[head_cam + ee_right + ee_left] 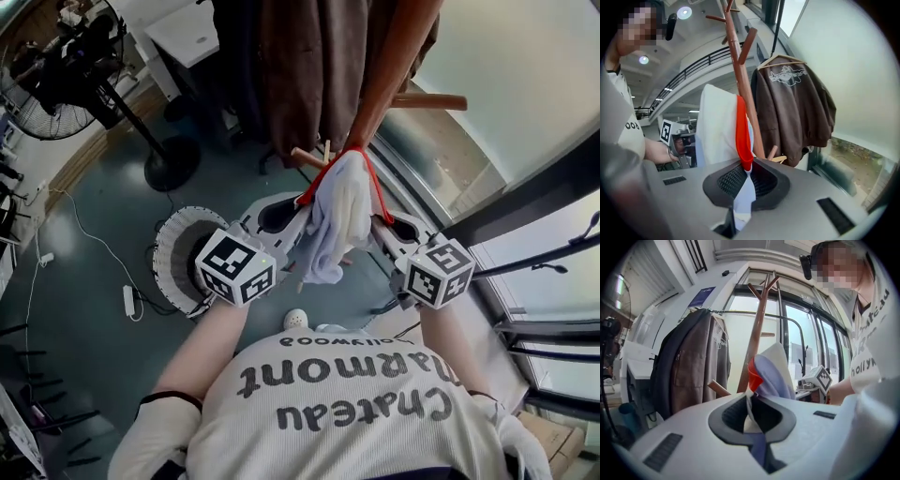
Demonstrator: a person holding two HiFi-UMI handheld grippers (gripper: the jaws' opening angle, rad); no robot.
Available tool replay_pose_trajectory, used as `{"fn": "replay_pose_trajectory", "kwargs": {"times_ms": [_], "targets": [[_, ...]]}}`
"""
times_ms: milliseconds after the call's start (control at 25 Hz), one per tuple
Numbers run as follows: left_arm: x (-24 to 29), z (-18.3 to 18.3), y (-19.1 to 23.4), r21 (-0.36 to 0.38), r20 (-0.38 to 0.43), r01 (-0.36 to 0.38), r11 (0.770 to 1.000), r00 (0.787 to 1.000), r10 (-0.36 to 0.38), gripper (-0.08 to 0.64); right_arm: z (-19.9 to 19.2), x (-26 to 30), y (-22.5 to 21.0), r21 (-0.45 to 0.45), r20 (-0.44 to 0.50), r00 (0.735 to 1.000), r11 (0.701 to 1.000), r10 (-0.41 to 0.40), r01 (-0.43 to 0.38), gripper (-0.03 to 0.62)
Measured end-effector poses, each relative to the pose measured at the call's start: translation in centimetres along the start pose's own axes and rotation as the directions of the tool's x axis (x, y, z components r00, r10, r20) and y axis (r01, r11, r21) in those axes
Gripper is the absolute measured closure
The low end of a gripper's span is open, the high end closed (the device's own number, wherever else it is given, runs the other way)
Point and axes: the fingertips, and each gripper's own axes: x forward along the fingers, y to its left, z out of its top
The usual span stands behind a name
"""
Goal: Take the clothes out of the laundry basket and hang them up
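Both grippers hold one white garment with red trim (339,220) between them, in front of the wooden coat stand (386,89). My left gripper (298,214) is shut on the garment's left side; the cloth (771,373) rises out of its jaws. My right gripper (380,217) is shut on the right side, where the red trim (742,133) and white cloth (717,126) run into its jaws. The laundry basket (176,253) stands on the floor at lower left, partly behind the left gripper. A brown jacket (794,110) hangs on the stand (743,79).
A standing fan (89,66) with a round base (172,161) is at the upper left. A white cable and power strip (129,300) lie on the floor by the basket. Glass windows and a sill (450,178) run along the right. Dark coats (689,366) hang on the stand (757,333).
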Motion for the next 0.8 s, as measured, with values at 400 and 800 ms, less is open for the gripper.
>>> {"fn": "replay_pose_trajectory", "kwargs": {"times_ms": [400,800], "targets": [[-6.8,-1.3,-1.8,-0.103,0.168,-0.274,0.956,0.943,0.288,0.345,-3.3,-0.5,0.9,0.073,-0.043,0.997,0.995,0.065,-0.062,0.462],[-29.5,0.7,-4.5,-0.119,0.289,-0.673,0.73,0.68,0.674,0.552,-8.5,-4.0,-1.5,0.367,0.224,0.973,0.92,0.057,-0.139,0.353]]}}
